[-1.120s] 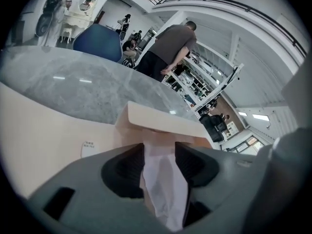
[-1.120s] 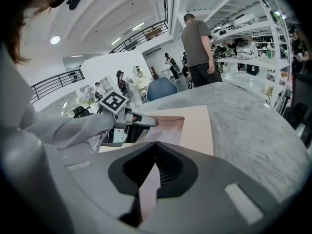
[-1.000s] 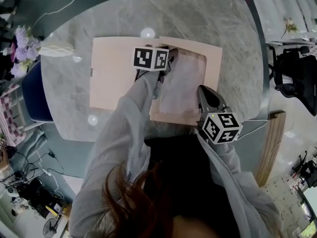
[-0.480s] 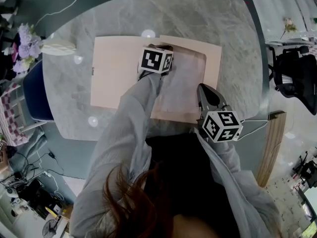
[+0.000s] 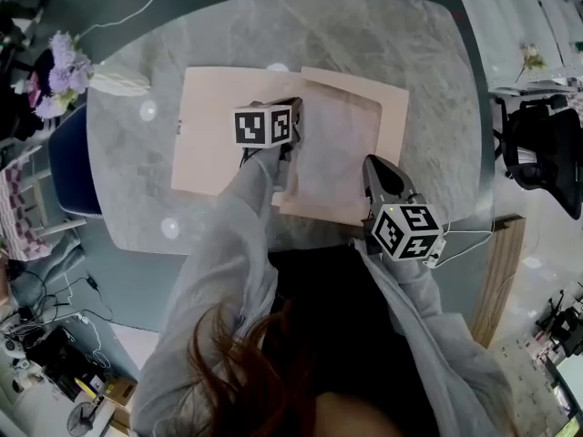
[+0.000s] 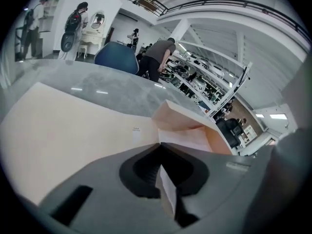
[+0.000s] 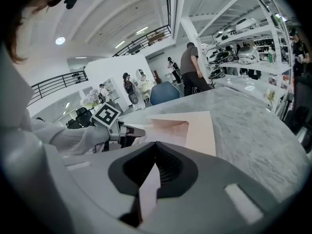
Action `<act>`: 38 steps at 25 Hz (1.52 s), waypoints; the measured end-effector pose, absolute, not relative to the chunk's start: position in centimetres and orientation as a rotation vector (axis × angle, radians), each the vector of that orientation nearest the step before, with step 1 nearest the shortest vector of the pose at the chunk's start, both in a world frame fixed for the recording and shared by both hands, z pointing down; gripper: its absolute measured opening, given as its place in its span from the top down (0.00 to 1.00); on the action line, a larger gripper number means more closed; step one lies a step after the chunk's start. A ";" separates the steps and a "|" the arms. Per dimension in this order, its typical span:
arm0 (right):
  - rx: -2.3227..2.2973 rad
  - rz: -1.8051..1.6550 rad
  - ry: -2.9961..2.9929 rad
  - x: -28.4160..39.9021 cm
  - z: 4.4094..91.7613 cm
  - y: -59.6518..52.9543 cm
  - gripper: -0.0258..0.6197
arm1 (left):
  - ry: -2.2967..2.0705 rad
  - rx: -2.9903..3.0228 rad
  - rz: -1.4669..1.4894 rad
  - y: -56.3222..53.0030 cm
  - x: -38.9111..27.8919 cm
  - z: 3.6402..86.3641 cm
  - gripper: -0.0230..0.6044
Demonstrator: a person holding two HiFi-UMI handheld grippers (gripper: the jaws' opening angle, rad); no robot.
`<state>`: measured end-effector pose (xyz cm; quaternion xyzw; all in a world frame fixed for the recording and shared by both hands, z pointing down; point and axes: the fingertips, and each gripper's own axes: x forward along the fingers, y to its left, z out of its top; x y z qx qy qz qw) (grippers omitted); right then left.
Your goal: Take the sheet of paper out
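While the right gripper holds the near edge of the peach folder with its fingers pressed together on the card, the left gripper has its fingers closed flat on a thin pale edge. I take that edge to be the sheet of paper, caught at the open side of the pocket. The step in hand looks like the very start of the draw. The pinch is made, yet nearly all of the sheet lies inside the pocket, spreading to the right of the left fingers and just ahead of the right ones.

The next move calls for the left fingers to travel sideways toward the bare leaf of the folder on their left. They should stay low so the sheet slides out flat rather than buckling. The right fingers must keep their clamp, or the folder will drag along. If the pocket's front layer is caught in the pinch too, it would lift with the sheet; I cannot rule that out.

The left arm reaches forward across the folder in a grey sleeve, its gripper tipped downward with the marker cube facing up. The right arm stays close to the body, its gripper aimed forward and down over the near rim of the table
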<state>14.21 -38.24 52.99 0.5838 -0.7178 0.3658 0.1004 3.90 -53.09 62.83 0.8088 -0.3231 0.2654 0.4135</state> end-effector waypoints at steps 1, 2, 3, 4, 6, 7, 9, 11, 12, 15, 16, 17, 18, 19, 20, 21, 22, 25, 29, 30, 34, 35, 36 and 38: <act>1.721 1.081 -2.126 14.0 53.0 -38.2 0.95 | -0.824 2.030 0.651 -53.1 3.4 62.7 0.95; 1.715 1.080 -2.130 13.8 53.1 -38.2 0.95 | -0.835 2.029 0.633 -53.2 2.9 62.5 0.95; 1.709 1.079 -2.134 13.6 53.1 -38.2 0.95 | -0.849 2.028 0.613 -53.3 2.3 62.3 0.95; 1.702 1.078 -2.139 13.3 53.1 -38.1 0.95 | -0.864 2.025 0.593 -53.4 1.7 62.1 0.95; 1.691 1.077 -2.145 12.9 52.9 -38.1 0.95 | -0.893 2.010 0.559 -53.6 0.5 61.6 0.95; 1.687 1.076 -2.149 12.7 52.8 -38.1 0.95 | -0.905 2.001 0.547 -53.6 -0.1 61.4 0.95; 1.675 1.069 -2.156 12.6 52.5 -38.1 0.95 | -0.925 1.991 0.530 -53.6 -1.0 61.0 0.95; 1.665 1.058 -2.164 12.5 52.2 -38.1 0.95 | -0.944 1.987 0.516 -53.4 -1.6 60.6 0.95; 1.661 1.054 -2.168 12.4 52.1 -38.1 0.95 | -0.955 1.984 0.507 -53.4 -2.1 60.4 0.95; 1.651 1.047 -2.178 11.8 51.9 -38.1 0.95 | -0.988 1.968 0.476 -53.1 -3.6 60.1 0.95; 1.647 1.044 -2.182 11.6 51.8 -38.1 0.95 | -1.000 1.961 0.466 -53.0 -4.2 60.0 0.95; 1.643 1.041 -2.186 11.6 51.8 -38.1 0.95 | -1.013 1.954 0.457 -52.9 -4.7 59.9 0.95; 1.638 1.037 -2.190 11.5 51.7 -38.1 0.95 | -1.027 1.947 0.447 -52.8 -5.2 59.8 0.95; 1.632 1.033 -2.194 11.5 51.7 -38.1 0.95 | -1.040 1.941 0.438 -52.7 -5.7 59.7 0.95; 1.625 1.029 -2.198 11.5 51.6 -38.1 0.95 | -1.053 1.936 0.429 -52.6 -6.1 59.6 0.95; 1.617 1.026 -2.202 11.4 51.6 -38.0 0.95 | -1.065 1.933 0.421 -52.4 -6.5 59.5 0.95; 1.608 1.023 -2.204 11.3 51.7 -37.9 0.95 | -1.076 1.930 0.414 -52.2 -6.9 59.3 0.95; 1.584 1.017 -2.211 10.8 51.7 -37.7 0.95 | -1.104 1.918 0.387 -51.4 -8.2 59.0 0.95; 1.552 1.003 -2.235 9.6 51.5 -37.6 0.95 | -1.132 1.906 0.344 -50.6 -10.0 58.6 0.95; 1.544 1.001 -2.241 9.2 51.5 -37.5 0.95 | -1.140 1.906 0.334 -50.4 -10.5 58.5 0.95; 1.521 0.996 -2.251 8.2 51.4 -37.3 0.95 | -1.172 1.909 0.287 -49.9 -12.2 57.6 0.95; 1.518 0.993 -2.253 8.1 51.3 -37.2 0.95 | -1.176 1.914 0.273 -49.8 -12.5 57.3 0.95; 1.515 0.990 -2.254 8.1 51.3 -37.1 0.95 | -1.178 1.922 0.261 -49.7 -12.7 57.0 0.95; 1.514 0.984 -2.257 8.1 51.2 -36.8 0.95 | -1.185 1.942 0.242 -49.4 -13.0 56.4 0.95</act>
